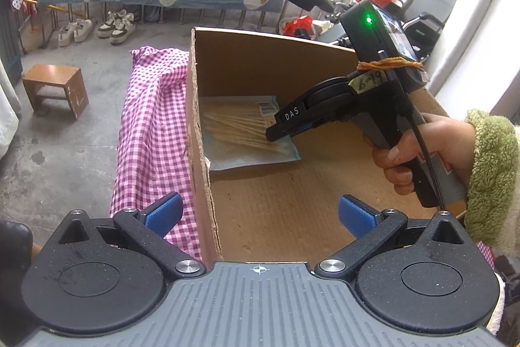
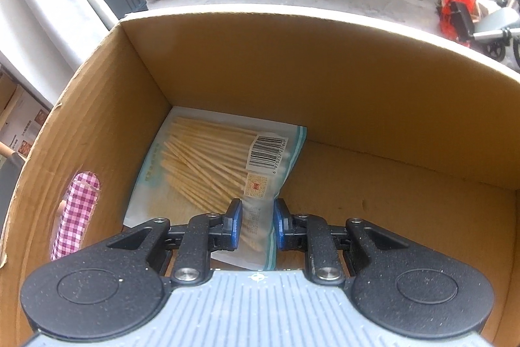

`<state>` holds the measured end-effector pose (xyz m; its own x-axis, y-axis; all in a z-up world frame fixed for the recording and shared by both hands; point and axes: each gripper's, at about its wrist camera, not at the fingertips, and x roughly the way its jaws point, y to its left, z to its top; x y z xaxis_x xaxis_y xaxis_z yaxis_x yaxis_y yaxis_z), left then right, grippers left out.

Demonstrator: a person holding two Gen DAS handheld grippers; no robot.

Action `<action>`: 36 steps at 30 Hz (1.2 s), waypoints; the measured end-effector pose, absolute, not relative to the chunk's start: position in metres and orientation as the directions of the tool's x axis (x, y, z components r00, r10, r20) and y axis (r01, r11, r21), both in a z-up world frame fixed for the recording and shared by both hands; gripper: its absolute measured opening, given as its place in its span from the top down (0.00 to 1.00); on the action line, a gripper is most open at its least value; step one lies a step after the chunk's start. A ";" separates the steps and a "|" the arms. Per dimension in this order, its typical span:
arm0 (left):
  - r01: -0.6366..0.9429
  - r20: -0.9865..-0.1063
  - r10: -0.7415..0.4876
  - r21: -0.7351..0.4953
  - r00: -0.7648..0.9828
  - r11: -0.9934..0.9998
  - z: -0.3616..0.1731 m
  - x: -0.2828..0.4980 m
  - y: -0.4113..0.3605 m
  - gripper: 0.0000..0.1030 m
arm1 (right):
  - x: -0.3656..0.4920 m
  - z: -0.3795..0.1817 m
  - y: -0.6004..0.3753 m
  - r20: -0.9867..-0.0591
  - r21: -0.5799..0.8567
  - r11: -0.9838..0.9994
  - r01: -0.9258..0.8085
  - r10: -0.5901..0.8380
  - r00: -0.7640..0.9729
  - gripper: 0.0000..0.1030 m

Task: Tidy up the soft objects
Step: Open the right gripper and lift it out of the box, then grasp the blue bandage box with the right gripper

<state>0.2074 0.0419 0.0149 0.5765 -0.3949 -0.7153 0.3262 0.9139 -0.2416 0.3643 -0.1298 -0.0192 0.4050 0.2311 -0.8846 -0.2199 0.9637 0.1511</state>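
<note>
A packet of cotton swabs (image 2: 214, 171) lies flat in the cardboard box's (image 2: 325, 70) far left corner. The right gripper (image 2: 257, 225) hangs over it — jaws narrowly parted, not pinching. The left gripper (image 1: 260, 213) gapes wide — nothing between its pads.

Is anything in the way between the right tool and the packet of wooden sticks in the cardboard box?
Nothing visible. The right tool is already inside the cardboard box, its jaws narrow and straddling the near end of the packet of wooden sticks, which lies flat in the far-left corner. Whether the pads press on it, I cannot tell.
</note>
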 end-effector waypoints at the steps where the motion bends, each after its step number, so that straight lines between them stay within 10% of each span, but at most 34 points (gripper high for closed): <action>1: 0.325 -0.714 -0.395 -0.243 0.578 0.914 0.015 0.208 0.042 0.01 | 0.363 -0.019 -0.131 -0.883 0.152 0.963 -0.223 0.234 0.408 0.79; 19: 0.301 -0.607 -0.421 -0.294 0.674 0.907 0.043 0.184 0.063 0.01 | 0.348 0.031 -0.157 -0.795 0.272 0.946 -0.178 0.325 0.512 0.76; 36: 0.406 -0.494 -0.463 -0.224 0.736 0.886 0.077 0.107 0.073 0.01 | 0.130 0.142 -0.245 -0.522 0.485 0.851 -0.200 0.465 0.715 0.68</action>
